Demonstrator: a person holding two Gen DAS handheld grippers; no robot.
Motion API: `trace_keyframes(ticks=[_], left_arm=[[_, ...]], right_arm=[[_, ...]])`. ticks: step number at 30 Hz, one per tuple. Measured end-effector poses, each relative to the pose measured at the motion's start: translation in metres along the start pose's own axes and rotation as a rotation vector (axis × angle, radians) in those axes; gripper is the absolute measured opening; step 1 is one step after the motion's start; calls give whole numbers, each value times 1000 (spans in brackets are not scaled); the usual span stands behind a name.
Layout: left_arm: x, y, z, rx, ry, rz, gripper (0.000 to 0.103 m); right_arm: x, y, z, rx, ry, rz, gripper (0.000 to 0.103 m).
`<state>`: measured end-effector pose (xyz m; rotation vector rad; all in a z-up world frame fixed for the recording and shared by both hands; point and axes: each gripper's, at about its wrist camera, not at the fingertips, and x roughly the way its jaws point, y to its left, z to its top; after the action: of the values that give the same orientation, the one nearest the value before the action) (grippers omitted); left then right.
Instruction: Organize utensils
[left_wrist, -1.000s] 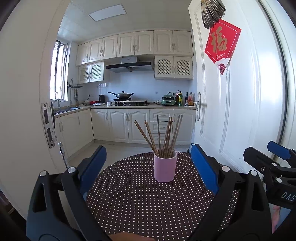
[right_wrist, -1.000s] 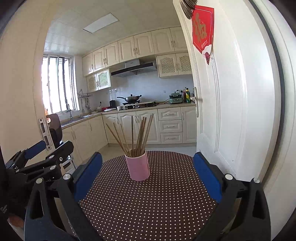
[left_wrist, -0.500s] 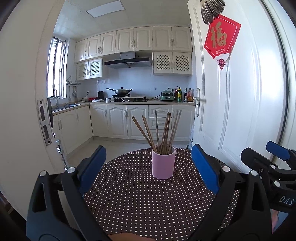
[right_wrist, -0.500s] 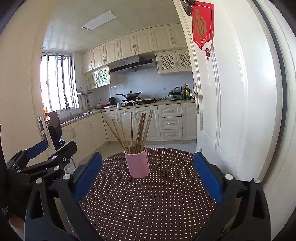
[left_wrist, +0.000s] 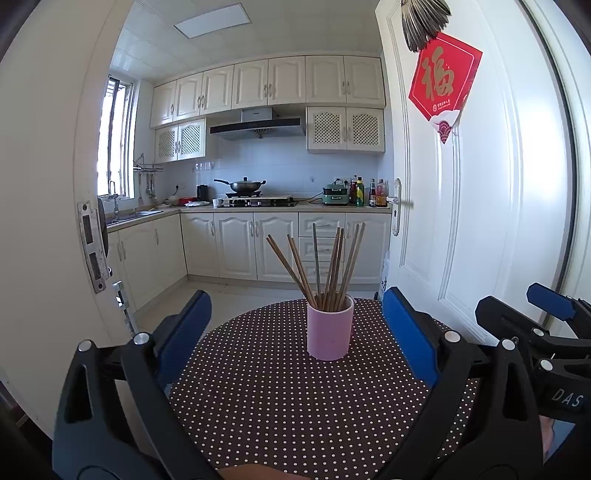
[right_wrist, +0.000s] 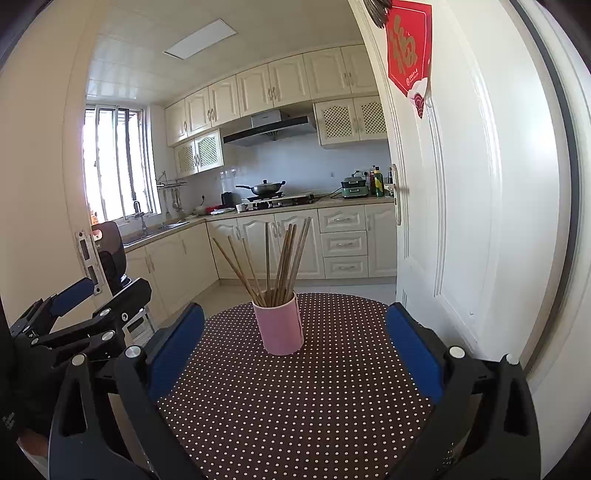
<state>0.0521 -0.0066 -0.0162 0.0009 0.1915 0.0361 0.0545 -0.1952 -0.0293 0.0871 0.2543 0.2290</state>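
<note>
Pink cup (left_wrist: 330, 334) of chopsticks (left_wrist: 325, 266) stands ahead, apart from both wide, empty tongs (left_wrist: 295, 332) (right_wrist: 295, 343).

A round table (left_wrist: 295, 406) fills the low middle of both views, under a dark brown cloth with white dots. One thing stands on it: a pink cup (left_wrist: 330, 328), upright, toward the far edge. From the left claw (left_wrist: 295, 332) it sits just ahead, a touch right of the midline between the blue pads. From the right claw (right_wrist: 291, 339) it's ahead and a touch left. Chopsticks (left_wrist: 325, 266) fan out of the cup, leaning every way.
</note>
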Motion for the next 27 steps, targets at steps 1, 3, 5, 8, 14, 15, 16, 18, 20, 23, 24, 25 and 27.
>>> trace_keyframes(ticks=[1,3,5,8,14,15,16,18,20,23,24,25,27], left_arm=[[0,0,0,-1,0,-1,92],[-1,0,0,-2,-1,0,92],[-1,1,-1,-3,1,2,92],[-1,1,-1,-6,6,4,92],[-1,1,-1,-7,6,4,92],[-2,0,-1,-6,4,4,92],[-2,0,-1,-7,3,4,92],[-3,0,-2,-7,2,3,93],[-3,0,-2,-6,2,3,93],[-4,0,-1,-8,3,3,93],[-4,0,-1,-8,3,3,93],[-4,0,-1,-7,2,5,93],[-4,0,-1,-6,2,5,93]], right_arm=[[0,0,0,1,1,2,95],[0,0,0,-1,1,3,95],[0,1,0,0,2,2,95],[0,1,0,3,5,3,95],[-2,0,-1,6,7,8,95],[-2,0,-1,6,7,7,95],[-2,-1,-1,8,8,6,95],[-2,-1,-1,12,9,9,95],[-3,-1,-1,11,10,9,95],[-3,0,-2,11,10,8,95],[-3,0,-2,12,12,11,95],[-3,0,-2,11,12,12,95],[-3,1,-2,9,11,10,95]])
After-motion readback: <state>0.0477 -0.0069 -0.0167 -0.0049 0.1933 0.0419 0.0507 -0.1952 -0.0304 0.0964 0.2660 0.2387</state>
